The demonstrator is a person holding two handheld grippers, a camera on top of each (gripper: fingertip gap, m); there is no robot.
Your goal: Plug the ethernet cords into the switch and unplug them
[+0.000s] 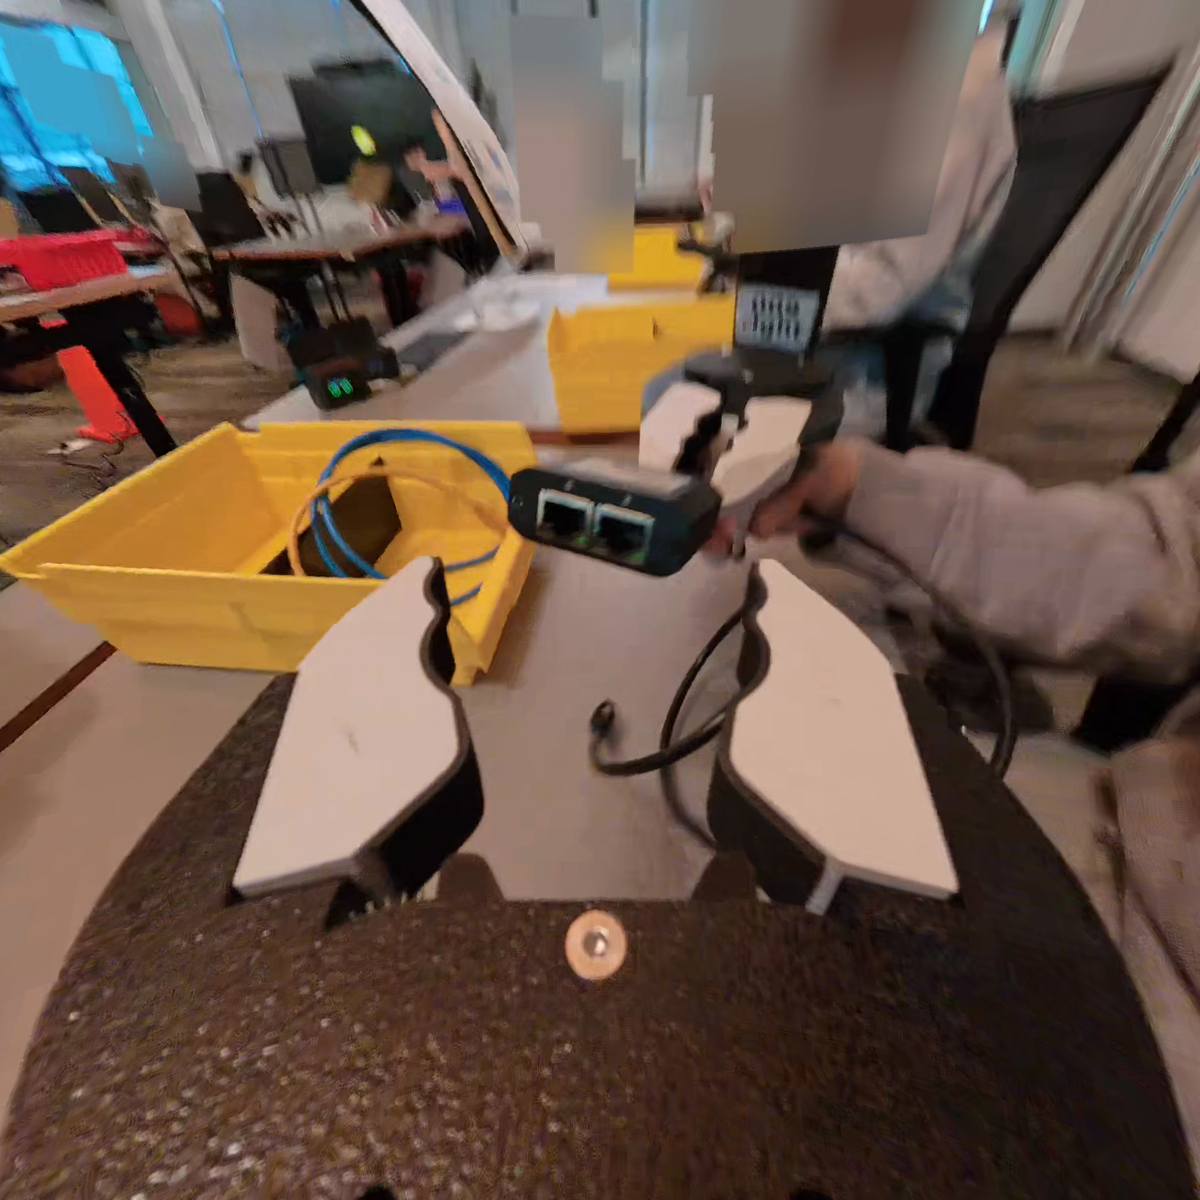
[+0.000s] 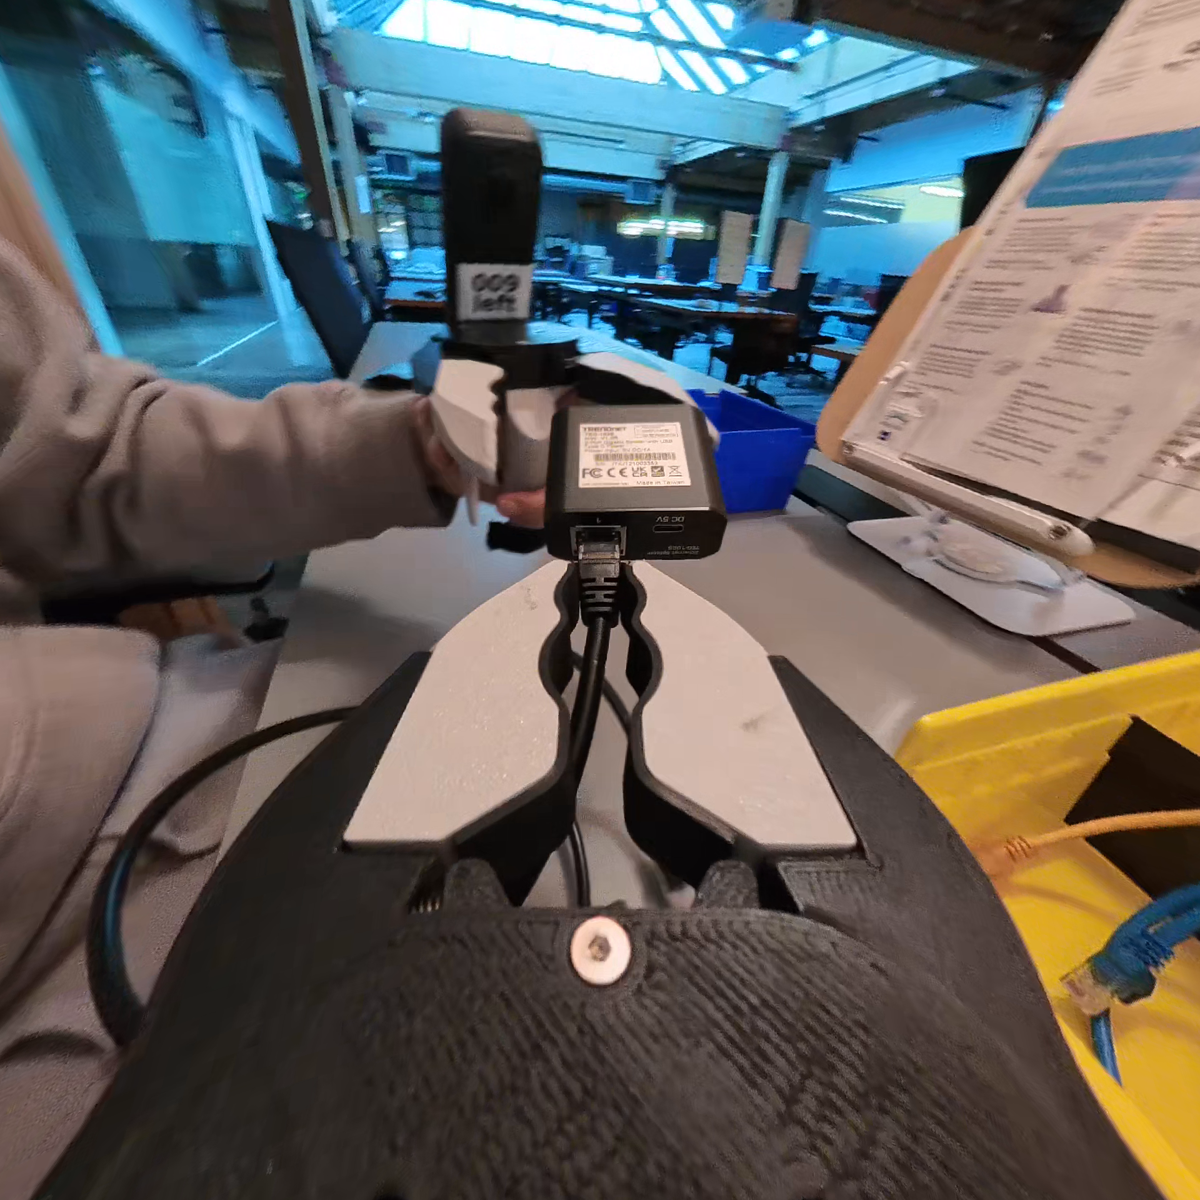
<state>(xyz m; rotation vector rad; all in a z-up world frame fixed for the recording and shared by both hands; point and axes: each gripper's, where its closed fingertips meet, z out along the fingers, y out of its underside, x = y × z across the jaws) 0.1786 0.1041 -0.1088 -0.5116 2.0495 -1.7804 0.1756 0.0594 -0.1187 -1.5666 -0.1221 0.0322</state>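
A small black switch [image 1: 610, 519] hangs in the air with two empty ports facing my left gripper [image 1: 597, 578], which is open and empty just short of it. In the right wrist view my right gripper [image 2: 599, 571] is shut on the plug of a black cord [image 2: 594, 649] that sits in the single port on the switch's [image 2: 633, 474] other side. The cord's loose end [image 1: 604, 714] lies on the table. A blue cord [image 1: 415, 448] and an orange cord [image 2: 1104, 825] lie coiled in a yellow bin [image 1: 195, 584].
The grey table [image 1: 571, 649] carries a second yellow bin [image 1: 617, 370] farther back, a blue bin [image 2: 753, 448] and a paper stand [image 2: 1039, 325] at the right. The person's grey sleeves [image 1: 1006, 539] reach in from the side. The left gripper's tips are roughly 6 cm from the right gripper's.
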